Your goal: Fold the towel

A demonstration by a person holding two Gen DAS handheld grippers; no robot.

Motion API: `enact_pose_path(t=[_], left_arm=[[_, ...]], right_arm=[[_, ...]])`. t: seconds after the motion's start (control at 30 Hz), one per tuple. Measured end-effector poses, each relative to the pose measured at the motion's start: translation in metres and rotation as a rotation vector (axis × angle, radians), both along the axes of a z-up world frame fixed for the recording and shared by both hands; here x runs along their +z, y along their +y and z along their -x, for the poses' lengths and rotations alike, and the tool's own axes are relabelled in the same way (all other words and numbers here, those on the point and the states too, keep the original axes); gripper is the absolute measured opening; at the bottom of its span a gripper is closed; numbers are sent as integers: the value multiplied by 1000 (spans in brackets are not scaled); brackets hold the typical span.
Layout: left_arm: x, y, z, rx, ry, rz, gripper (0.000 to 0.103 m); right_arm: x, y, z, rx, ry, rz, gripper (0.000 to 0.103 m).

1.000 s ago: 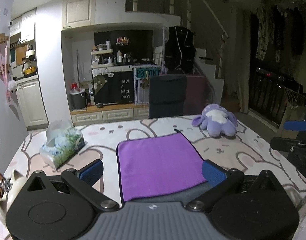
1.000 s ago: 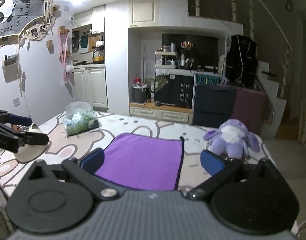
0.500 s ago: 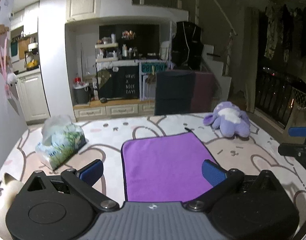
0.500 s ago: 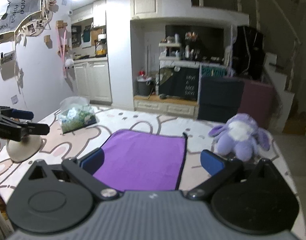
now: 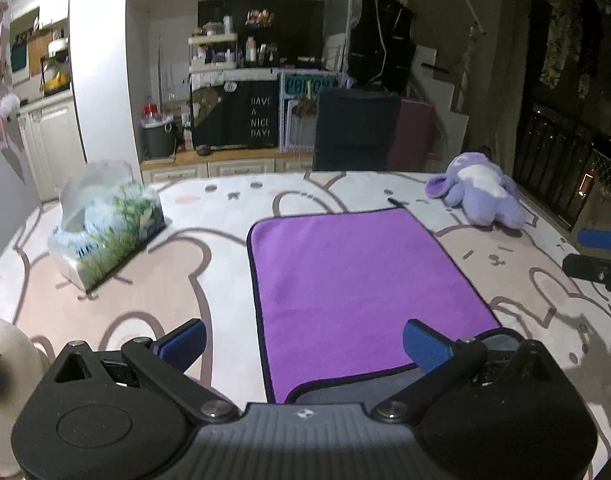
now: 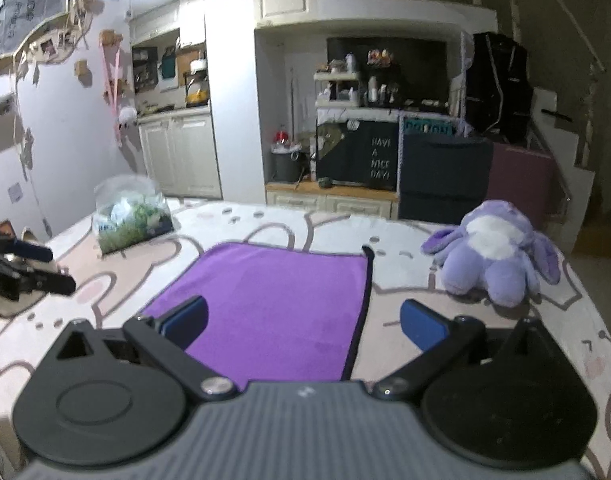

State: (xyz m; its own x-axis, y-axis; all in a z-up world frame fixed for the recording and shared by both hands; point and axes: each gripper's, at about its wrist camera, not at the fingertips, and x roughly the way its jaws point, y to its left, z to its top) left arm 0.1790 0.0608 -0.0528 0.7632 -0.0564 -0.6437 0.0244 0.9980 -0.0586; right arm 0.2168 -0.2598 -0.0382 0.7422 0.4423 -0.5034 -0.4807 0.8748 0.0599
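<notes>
A purple towel (image 5: 357, 284) with a dark hem lies flat on the patterned table cover (image 5: 209, 280); it also shows in the right wrist view (image 6: 273, 304). My left gripper (image 5: 305, 346) is open and empty, hovering over the towel's near left corner. My right gripper (image 6: 303, 322) is open and empty over the towel's near right part. The right gripper shows at the right edge of the left wrist view (image 5: 597, 256). The left gripper shows at the left edge of the right wrist view (image 6: 21, 268).
A tissue pack in a plastic bag (image 5: 105, 228) lies at the left. A purple plush toy (image 5: 481, 196) lies at the far right. A cream rounded object (image 5: 5, 364) sits at the near left edge. Cabinets and chairs stand beyond the table.
Both grippers have tilted down and moved closer to the towel's near edge. The towel has not moved. Both stay open.
</notes>
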Motion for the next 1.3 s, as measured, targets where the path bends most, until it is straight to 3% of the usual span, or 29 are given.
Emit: enact_pose_path(t=[0.23, 0.5, 0.57, 0.73, 0.83, 1.0, 1.3], left_arm=[[-32, 11, -13, -82, 85, 25, 103], [-50, 23, -19, -107, 99, 29, 100], [-52, 25, -21, -104, 118, 49, 92], [-58, 27, -25, -116, 150, 64, 71], [-63, 27, -26, -126, 185, 76, 59], [-72, 27, -30, -138, 234, 95, 49], [-85, 29, -30, -139, 307, 104, 34]], right_arm=[[-30, -3, -27, -17, 83, 41, 103], [-64, -18, -49, -23, 200, 81, 102], [-70, -20, -52, -10, 239, 91, 97], [-79, -21, -61, -15, 328, 79, 70], [-82, -20, -63, 14, 356, 77, 61], [-88, -12, -63, 82, 411, 44, 53], [-91, 8, -57, 164, 473, 83, 38]])
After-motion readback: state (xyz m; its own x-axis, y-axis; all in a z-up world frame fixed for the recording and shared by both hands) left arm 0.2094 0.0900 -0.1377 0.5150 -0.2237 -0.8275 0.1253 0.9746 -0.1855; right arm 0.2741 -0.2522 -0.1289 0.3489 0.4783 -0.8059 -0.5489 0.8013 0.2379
